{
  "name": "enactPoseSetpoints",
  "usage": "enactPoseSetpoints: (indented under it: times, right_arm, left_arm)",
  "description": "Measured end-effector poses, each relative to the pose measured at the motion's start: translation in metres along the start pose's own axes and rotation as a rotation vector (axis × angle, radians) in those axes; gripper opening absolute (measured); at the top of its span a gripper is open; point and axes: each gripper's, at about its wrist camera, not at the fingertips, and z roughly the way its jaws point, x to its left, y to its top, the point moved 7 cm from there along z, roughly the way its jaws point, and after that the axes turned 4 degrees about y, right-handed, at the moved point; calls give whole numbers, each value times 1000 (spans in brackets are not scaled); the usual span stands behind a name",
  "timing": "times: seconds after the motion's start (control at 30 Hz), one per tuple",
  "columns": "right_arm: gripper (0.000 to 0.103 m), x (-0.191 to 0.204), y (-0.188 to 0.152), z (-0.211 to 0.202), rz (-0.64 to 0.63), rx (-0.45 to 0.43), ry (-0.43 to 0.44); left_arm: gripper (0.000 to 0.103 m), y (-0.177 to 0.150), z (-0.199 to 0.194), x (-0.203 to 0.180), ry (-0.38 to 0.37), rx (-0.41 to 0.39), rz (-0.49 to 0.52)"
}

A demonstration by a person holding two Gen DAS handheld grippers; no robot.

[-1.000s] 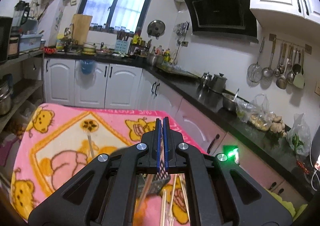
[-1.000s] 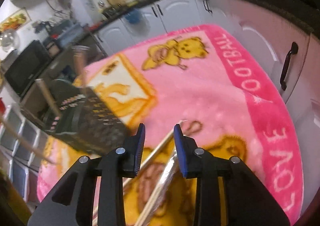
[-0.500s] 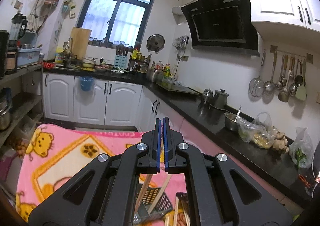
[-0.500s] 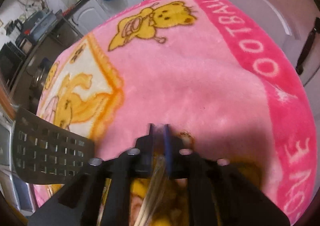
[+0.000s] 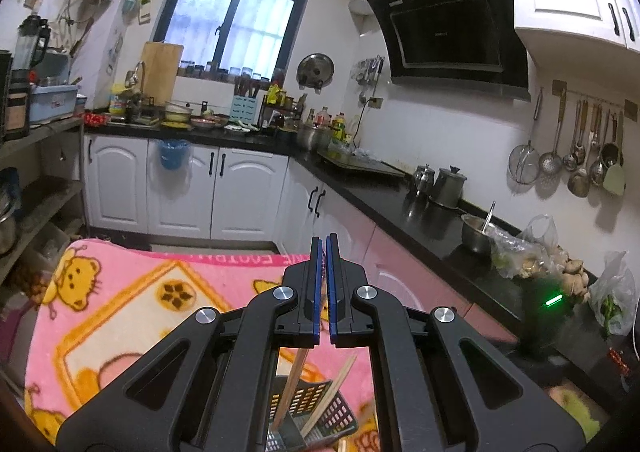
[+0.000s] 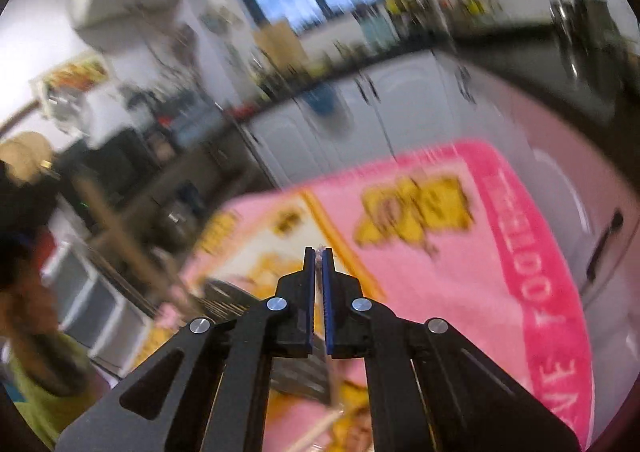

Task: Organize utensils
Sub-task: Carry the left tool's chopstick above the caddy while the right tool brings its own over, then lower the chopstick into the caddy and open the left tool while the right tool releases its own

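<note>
Right wrist view: right claw (image 6: 319, 252) pinches a thin chopstick (image 6: 319, 258) above the pink blanket (image 6: 460, 272).
Blur hides the grip; the stick may slip. Left claw (image 5: 323, 242), pressed together on nothing visible, hovers over the black basket (image 5: 316, 408), already holding chopsticks, its lower part cut off.

A black perforated utensil basket (image 5: 316, 408) sits on the pink blanket. Wooden chopsticks (image 5: 294, 380) stand tilted inside it
</note>
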Motion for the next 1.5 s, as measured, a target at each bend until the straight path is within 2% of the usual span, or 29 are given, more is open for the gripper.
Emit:
enactPoseSetpoints:
  times: [0.13,0.33,0.6,0.87,1.17,1.27,1.43,1.5]
  right_arm:
    - [3,35,29,-26,-49,-105,63]
    - [3,69,50,-42,-125,-174,95]
    - [2,92,42,-31,-182,-154,106]
    - [1,90,28,-8,-203,-134,52]
    - [1,93,42,-5,-185,-153,67]
    - [1,93,34,0,-214,-113,54]
    - [1,68,-23,17,-190,54,20]
    - [2,54,-52,23,-169,128,7]
  left_arm:
    - [1,-11,9,4,3,18,-6]
    - [1,-27,20,14,18,39,-21]
    - [1,-51,28,30,16,71,-60]
    - [1,-69,30,36,3,89,-77]
    - [1,-77,32,42,6,107,-93]
    - [1,-79,35,44,7,116,-94]
    - [1,-87,38,44,4,137,-87]
    - [9,-90,38,45,8,147,-83]
